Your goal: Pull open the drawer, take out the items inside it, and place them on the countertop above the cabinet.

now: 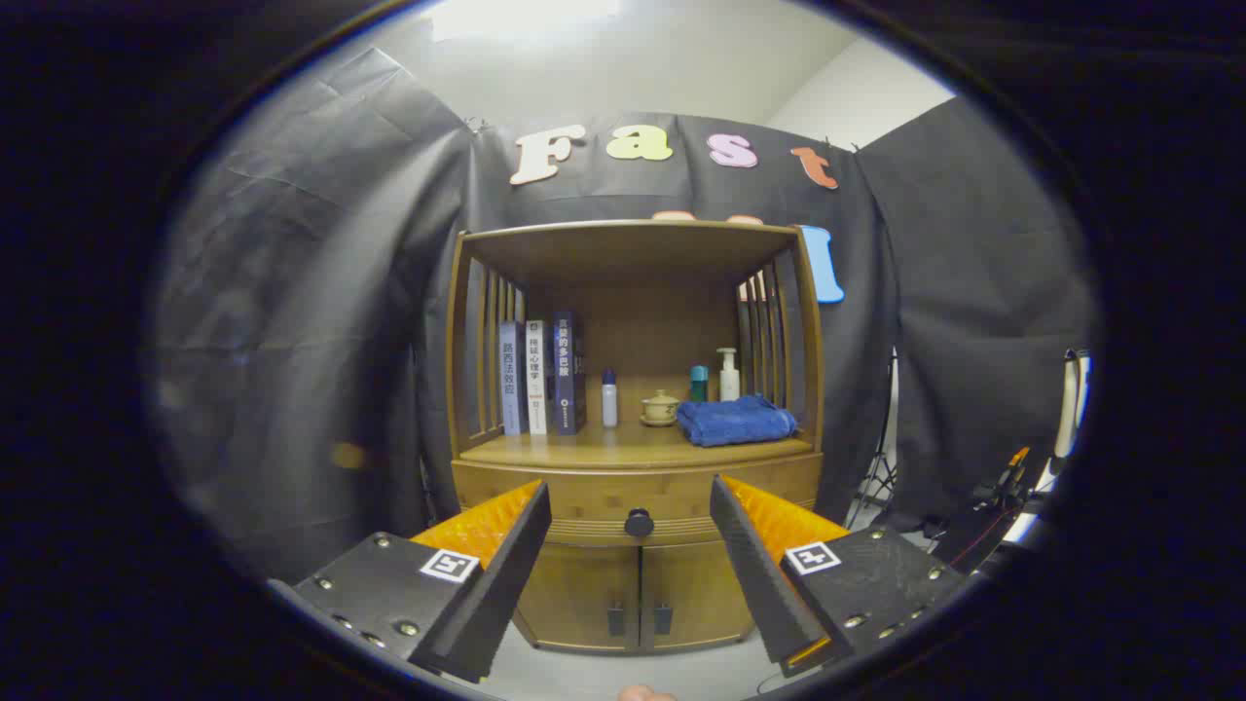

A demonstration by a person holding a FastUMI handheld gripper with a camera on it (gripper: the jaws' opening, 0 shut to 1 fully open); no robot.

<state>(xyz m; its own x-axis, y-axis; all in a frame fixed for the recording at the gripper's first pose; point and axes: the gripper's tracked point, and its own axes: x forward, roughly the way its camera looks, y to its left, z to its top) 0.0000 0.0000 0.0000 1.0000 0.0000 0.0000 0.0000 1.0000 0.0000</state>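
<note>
The hand-held gripper (631, 545) is released: its two fingers stand wide apart and grip nothing. It faces a wooden cabinet (633, 584) and sits well clear of it.

The drawer (584, 498) is a wide, shallow wooden front directly under the cabinet's countertop (584, 450) and above two lower doors (638, 596). The drawer is fully closed. Its contents are hidden, so their weight and fragility cannot be assessed.

**Grasp point.** A single small dark round knob (639, 523) is mounted at the centre of the drawer front. In the gripper view it lies between the two fingers and beyond their tips. It is the only visible place to take hold.

**Handling estimate.**
- The knob is rigid, smooth and probably slippery; the fingers should close squarely on both sides of it, close to the drawer face.
- The drawer front looks like solid wood and is likely stiff, with some sliding resistance. A straight pull, in line with the drawer, should reduce the risk of slipping off.

**Placement area.** The countertop already carries upright books (540, 375), a small white bottle (609, 397), a lidded cup (660, 407), a pump bottle (728, 375) and a folded blue towel (736, 421). Bare wood remains along the front edge.
</note>
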